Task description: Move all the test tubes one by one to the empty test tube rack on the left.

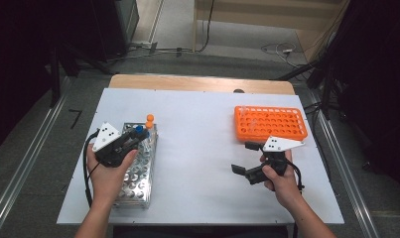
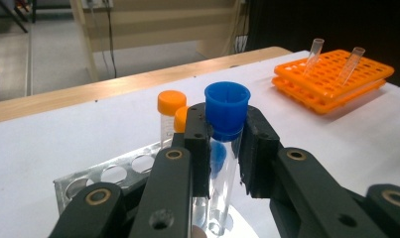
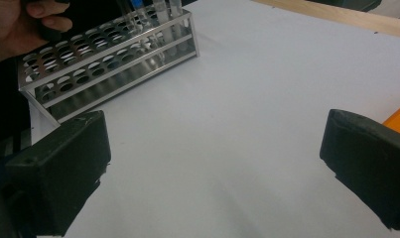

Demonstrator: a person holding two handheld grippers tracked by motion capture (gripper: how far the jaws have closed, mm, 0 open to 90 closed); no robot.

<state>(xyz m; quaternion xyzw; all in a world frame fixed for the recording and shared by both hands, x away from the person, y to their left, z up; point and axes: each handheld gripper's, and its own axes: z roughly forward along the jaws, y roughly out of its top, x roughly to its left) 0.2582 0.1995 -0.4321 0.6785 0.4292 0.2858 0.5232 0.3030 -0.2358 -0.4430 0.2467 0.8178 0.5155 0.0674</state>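
Note:
A clear tube with a blue cap [image 2: 227, 106] stands upright over the far end of the metal rack [image 1: 138, 173]. My left gripper [image 2: 226, 130] is shut on it just below the cap. In the high view the left gripper [image 1: 133, 137] sits at that rack's far end, with the blue cap [image 1: 139, 130] at its tip. Two orange-capped tubes [image 2: 171, 105] stand in the rack just beyond it. My right gripper [image 1: 243, 157] hovers near the orange rack [image 1: 270, 123], open, with bare table between its jaws [image 3: 212, 163].
The orange rack [image 2: 331, 79] holds two uncapped clear tubes [image 2: 314, 49], leaning. Many holes of the metal rack [image 3: 103, 59] are vacant. A white sheet [image 1: 202, 163] covers the table, with a wooden strip along the far edge. Cables lie on the floor beyond.

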